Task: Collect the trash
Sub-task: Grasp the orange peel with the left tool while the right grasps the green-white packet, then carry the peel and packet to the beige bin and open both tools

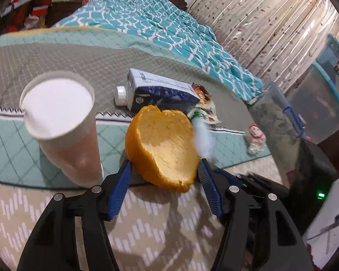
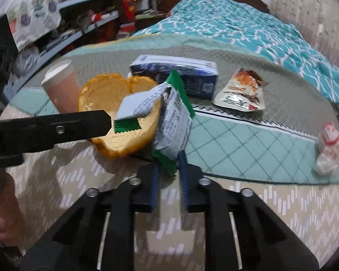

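The left gripper held an orange peel, a large cupped piece with its pale inside facing the camera; the blue pads stood about half open, one against each side of the peel's lower edge. The right gripper was pinched almost fully closed on the bottom end of a green-and-silver snack wrapper, whose long axis ran up and away from the fingers, its torn upper flap folding over toward the peel.

Taking the peel as landmark: the wrapper hung just right of it and partly in front of it in the right wrist view. A paper cup stood just left of the peel. A blue-and-white carton with a white cap lay on its side directly behind it, long axis running left to right. A crumpled sachet lay behind and to the right, beside the carton. A small red-and-white wrapper lay well apart to the right, nearer the right hand.

All lay on a quilted bedspread. No trash container could be identified with certainty; a dark shape at the right edge of the left view was too cut off to name. Both carried pieces were blurred.
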Tool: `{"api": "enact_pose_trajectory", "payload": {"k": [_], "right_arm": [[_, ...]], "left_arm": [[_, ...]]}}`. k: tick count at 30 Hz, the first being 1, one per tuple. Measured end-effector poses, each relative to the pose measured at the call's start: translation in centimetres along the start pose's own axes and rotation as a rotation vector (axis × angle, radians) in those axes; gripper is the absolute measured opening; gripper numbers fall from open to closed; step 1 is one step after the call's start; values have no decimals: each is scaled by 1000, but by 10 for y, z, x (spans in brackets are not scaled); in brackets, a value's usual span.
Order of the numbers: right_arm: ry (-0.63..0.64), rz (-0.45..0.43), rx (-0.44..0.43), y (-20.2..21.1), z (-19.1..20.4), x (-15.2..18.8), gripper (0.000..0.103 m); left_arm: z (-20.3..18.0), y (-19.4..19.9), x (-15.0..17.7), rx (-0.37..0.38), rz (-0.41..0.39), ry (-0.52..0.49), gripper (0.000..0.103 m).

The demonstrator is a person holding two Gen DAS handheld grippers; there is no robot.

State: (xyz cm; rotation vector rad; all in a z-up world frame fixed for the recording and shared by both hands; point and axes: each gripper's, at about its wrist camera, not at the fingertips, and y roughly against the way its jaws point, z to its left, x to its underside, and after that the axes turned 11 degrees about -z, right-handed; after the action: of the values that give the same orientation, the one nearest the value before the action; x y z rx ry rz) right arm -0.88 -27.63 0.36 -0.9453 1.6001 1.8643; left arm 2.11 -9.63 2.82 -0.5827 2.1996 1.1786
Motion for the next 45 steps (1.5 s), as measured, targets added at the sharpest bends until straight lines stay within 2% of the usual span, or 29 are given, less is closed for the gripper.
{"api": "enact_pose_trajectory", "payload": {"k": [1,3,6,9,16,23,33,40,45], "right_arm": [[-14,-8,2,2,0,0,12],[-45,-31,4,15,-8,5,10],[-109,-68,5,46,-21,22,10],[-167,-83,11,68,-34,37,10],[-370,-144,98,125,-87,88,10],[-504,-203,200,171,-132,125,10],[-587,-298,328,217,-187,152,10],[-685,-337,423,248,-239,178,10],[-737,-356,447,258,-269,187,10]], "left_arm": [[1,-4,-1,-5,5,3,55],[2,-8,-1,-22,12,12,41],[-2,-11,5,-32,23,-17,32],[-7,-12,14,-21,53,-36,28],[-58,-10,49,104,140,-106,27],[-121,-25,82,213,241,-195,26],[-215,-56,94,314,290,-325,25],[-290,-93,105,380,330,-409,21],[-335,-120,117,397,367,-460,20]]}}
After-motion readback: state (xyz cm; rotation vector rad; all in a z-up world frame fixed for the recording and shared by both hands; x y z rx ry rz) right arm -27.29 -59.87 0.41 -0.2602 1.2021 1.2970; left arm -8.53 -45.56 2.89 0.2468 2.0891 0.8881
